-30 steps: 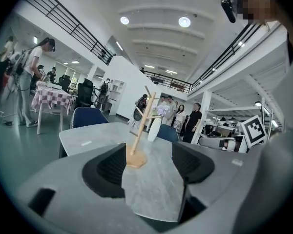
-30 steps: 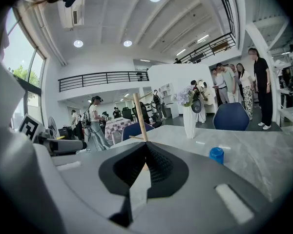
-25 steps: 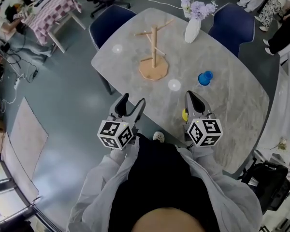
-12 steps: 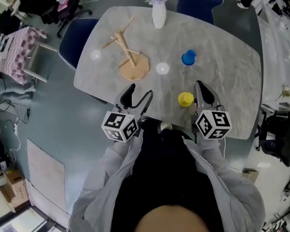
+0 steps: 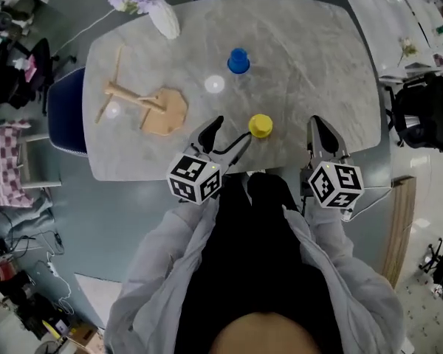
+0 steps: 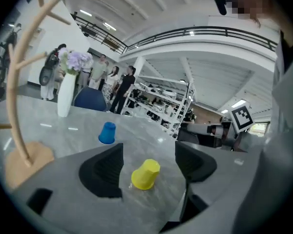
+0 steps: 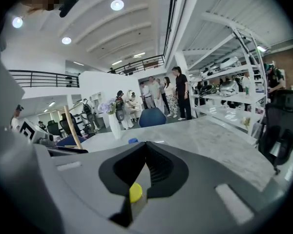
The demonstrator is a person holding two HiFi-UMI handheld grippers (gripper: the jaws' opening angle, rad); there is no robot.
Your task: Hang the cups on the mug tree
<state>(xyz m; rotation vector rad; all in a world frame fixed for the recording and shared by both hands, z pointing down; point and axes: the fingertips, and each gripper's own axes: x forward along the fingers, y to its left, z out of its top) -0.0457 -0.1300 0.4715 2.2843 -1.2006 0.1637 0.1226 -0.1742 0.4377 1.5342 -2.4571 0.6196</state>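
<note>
Faceted yellow plastic cup [image 5: 261, 125] sat inverted near front edge of grey marbled table [image 5: 310, 50], just beyond left gripper [image 5: 232, 130], whose opening jaws touched nothing. Right gripper [image 5: 317, 124] jaws were pressed together. Wooden mug tree [image 5: 144, 108] stood near left edge.

The person is wearing a pale grey jacket [image 5: 156, 271] over a black top [image 5: 244, 264]. The left tool [image 5: 231, 130] and right tool [image 5: 319, 126] are each bearing a white cube [image 5: 196, 178] with black square markers behind black jaws.
</note>
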